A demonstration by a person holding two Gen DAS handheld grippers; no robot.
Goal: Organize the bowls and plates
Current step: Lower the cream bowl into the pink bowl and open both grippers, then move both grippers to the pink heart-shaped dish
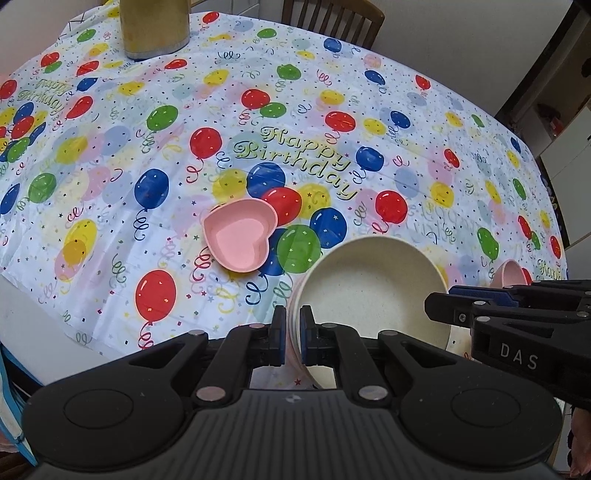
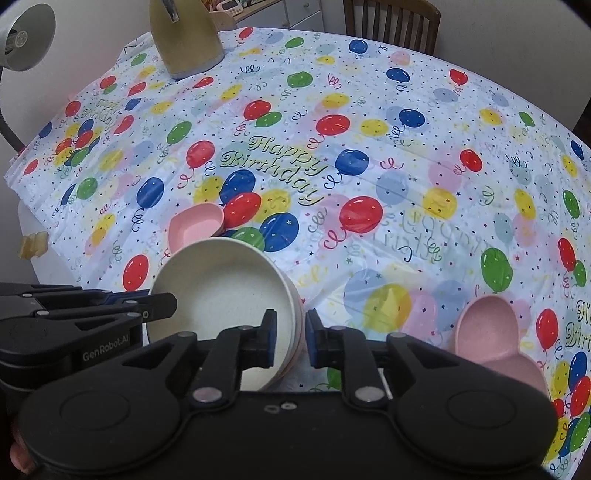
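Observation:
A stack of cream bowls (image 1: 369, 295) (image 2: 225, 295), pink at the bottom, is held tilted between both grippers above the balloon tablecloth. My left gripper (image 1: 293, 336) is shut on the stack's left rim. My right gripper (image 2: 290, 339) is shut on the stack's right rim. A pink heart-shaped dish (image 1: 238, 236) (image 2: 194, 225) lies on the cloth beyond the stack. A second pink heart dish (image 2: 487, 332) lies to the right; only its edge shows in the left wrist view (image 1: 511, 273).
A yellow-green kettle (image 1: 153, 26) (image 2: 186, 37) stands at the far left of the table. A wooden chair (image 1: 332, 18) (image 2: 391, 18) is behind the far edge. A desk lamp (image 2: 22, 37) stands off the left side.

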